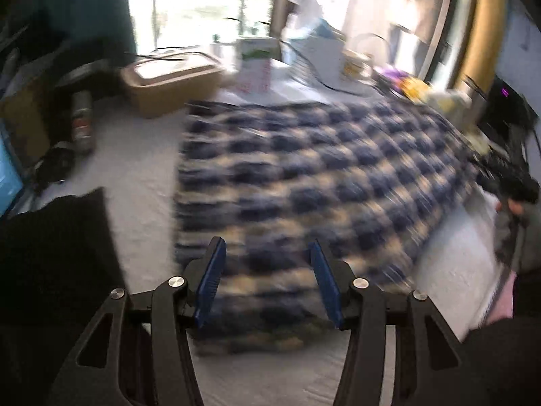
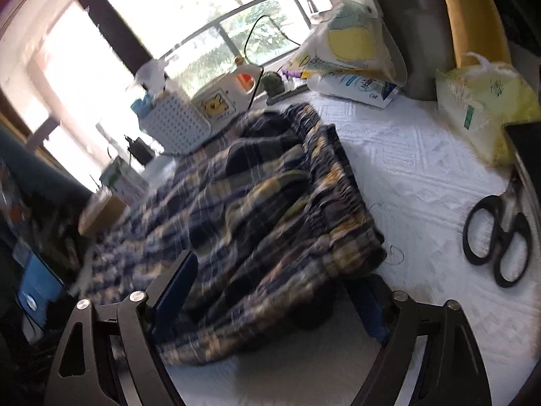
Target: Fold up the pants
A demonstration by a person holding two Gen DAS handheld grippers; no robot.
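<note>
The plaid pants (image 1: 304, 182), navy and cream checked, lie spread over the white textured surface (image 1: 135, 169), reaching from the near edge toward the cluttered far end; in the right wrist view the pants (image 2: 263, 196) show a bunched elastic waistband at their right side and rumpled folds running away to the left. The left gripper (image 1: 267, 280) hangs over the near end of the cloth with its blue fingers (image 1: 211, 280) standing about half apart, the fabric showing in the gap, and I cannot tell whether they touch it, since that view is smeared with blur. The right gripper (image 2: 270, 301) sits at the near right corner of the pants, its fingers (image 2: 175, 291) set wide on either side of the heaped cloth; the fabric lies between them, but nothing shows the pads pressing on it. Just right of the waistband, apart from it on the bare surface, lie black-handled scissors (image 2: 497, 240). Farther off at the right stands a yellow-green plastic bag (image 2: 480, 108), and beyond the pants a white perforated basket (image 2: 175, 125) and a small box with a yellow bear picture (image 2: 216, 105). On the far left of the surface rests a tan box (image 1: 169, 81), with a dark can (image 1: 83, 121) beside it. Behind everything a bright window (image 2: 203, 17) lets daylight in.
</note>
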